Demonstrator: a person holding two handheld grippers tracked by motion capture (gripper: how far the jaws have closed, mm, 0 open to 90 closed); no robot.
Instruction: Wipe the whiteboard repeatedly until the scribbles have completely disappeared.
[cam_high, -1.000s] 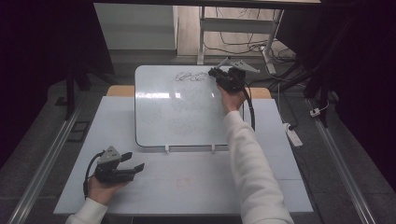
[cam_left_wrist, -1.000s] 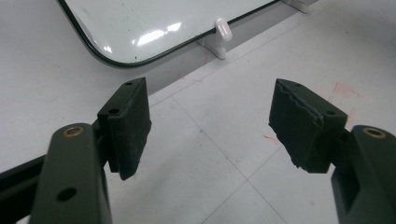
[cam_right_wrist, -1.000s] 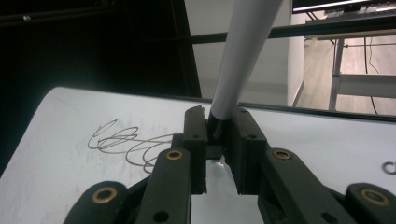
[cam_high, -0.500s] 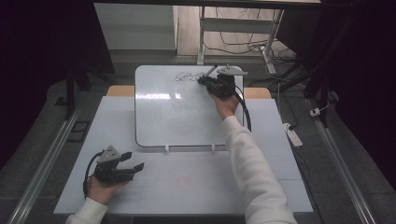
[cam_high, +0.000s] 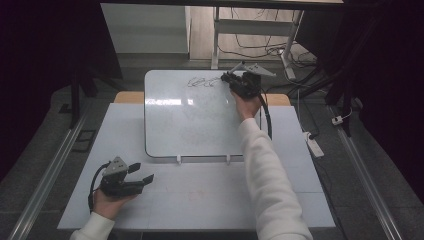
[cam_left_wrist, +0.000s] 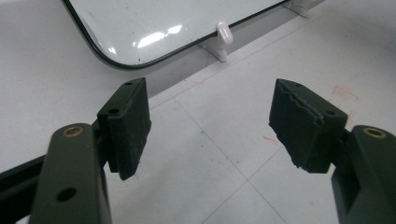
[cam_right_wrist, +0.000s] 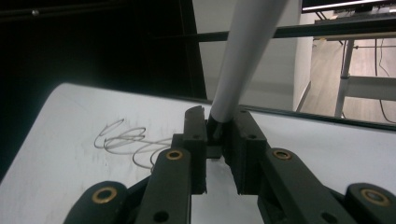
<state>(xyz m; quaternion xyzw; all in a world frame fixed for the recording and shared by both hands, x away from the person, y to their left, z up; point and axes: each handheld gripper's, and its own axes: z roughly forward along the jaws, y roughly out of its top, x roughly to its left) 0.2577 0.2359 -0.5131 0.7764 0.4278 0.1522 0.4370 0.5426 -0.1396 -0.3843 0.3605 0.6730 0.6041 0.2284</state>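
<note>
The left hand-held gripper (cam_high: 141, 173) rests low with jaws spread wide; the right hand-held gripper (cam_high: 227, 78), arm outstretched, has jaws pinched nearly together.

Bare table (cam_high: 210, 195) lies open near the whiteboard (cam_high: 190, 120), whose clips (cam_left_wrist: 224, 39) protrude.

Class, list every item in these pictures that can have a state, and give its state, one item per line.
Whiteboard: lying flat on the table, scribbled on near its far edge.
Scribble: looping dark lines, not wiped.
Marker: clamped in the right gripper, white barrel sticking up out of the jaws.
Right gripper: shut on the marker, over the board's far edge.
Left gripper: open, holding nothing, near the table's front.
</note>
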